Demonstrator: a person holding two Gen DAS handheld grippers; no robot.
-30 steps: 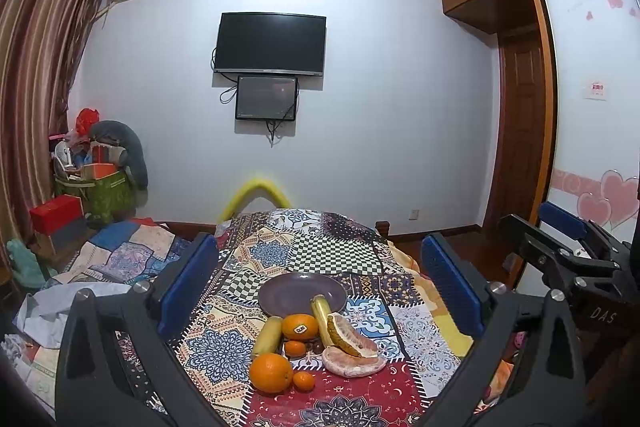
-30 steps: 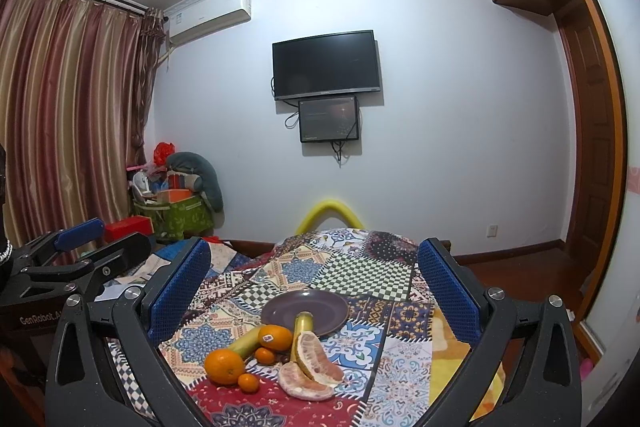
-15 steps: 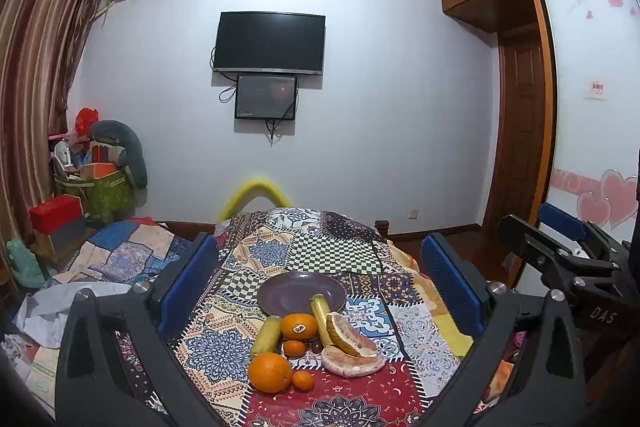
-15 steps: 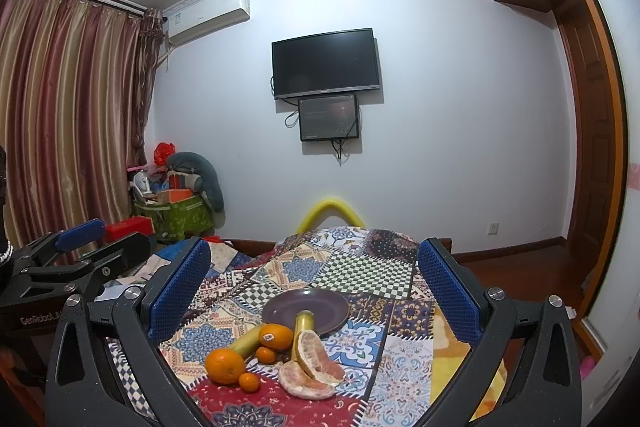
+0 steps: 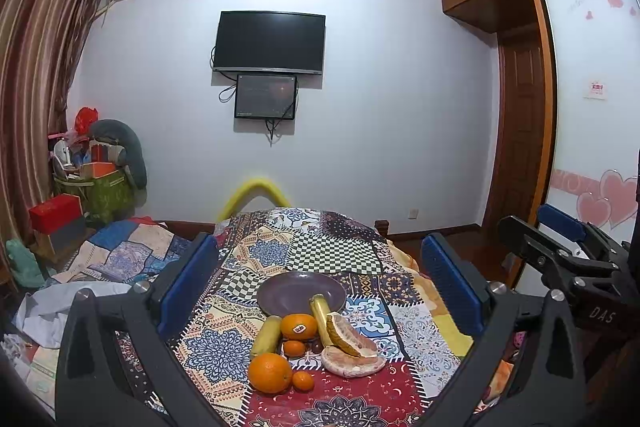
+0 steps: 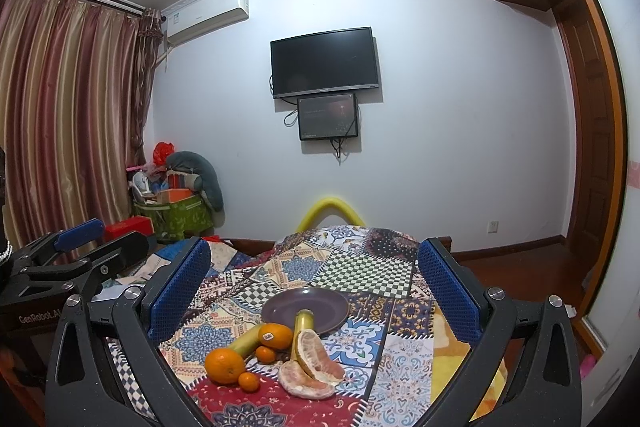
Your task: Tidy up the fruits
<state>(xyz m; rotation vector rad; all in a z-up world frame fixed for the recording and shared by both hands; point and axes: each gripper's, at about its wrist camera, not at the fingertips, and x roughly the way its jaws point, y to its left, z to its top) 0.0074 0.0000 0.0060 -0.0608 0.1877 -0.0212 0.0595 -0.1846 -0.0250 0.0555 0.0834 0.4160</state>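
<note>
**Li:** Two grippers, both spread wide and holding nothing. The left gripper [image 5: 320,283] and right gripper [image 6: 314,287] hang above the near end of the table [image 5: 332,251], well short of the fruit.

**Wen:** Where does everything lie?

**Li:** Bunched on the patchwork cloth just in front of the plate [image 5: 301,291], which is bare. One banana [image 5: 320,313] has its tip over the plate's near rim; the other banana [image 5: 266,335] lies to the left. A stickered orange [image 5: 298,326] sits between them, a bigger orange [image 5: 270,373] nearest us, and two small tangerines, one beside the big orange [image 5: 303,381] and one behind it [image 5: 294,347]. Peeled pomelo pieces [image 5: 352,355] lie to the right.

**Wen:** How would they handle?

**Li:** My guess: the oranges are firm but round, so they may roll; close across the widest part. Bananas bruise; take them mid-length, across the narrow way. The pomelo looks soft and bare of rind, likely to tear or squash, so pinch gently at the thick back edge. Tangerines are light and easily knocked aside.
</note>
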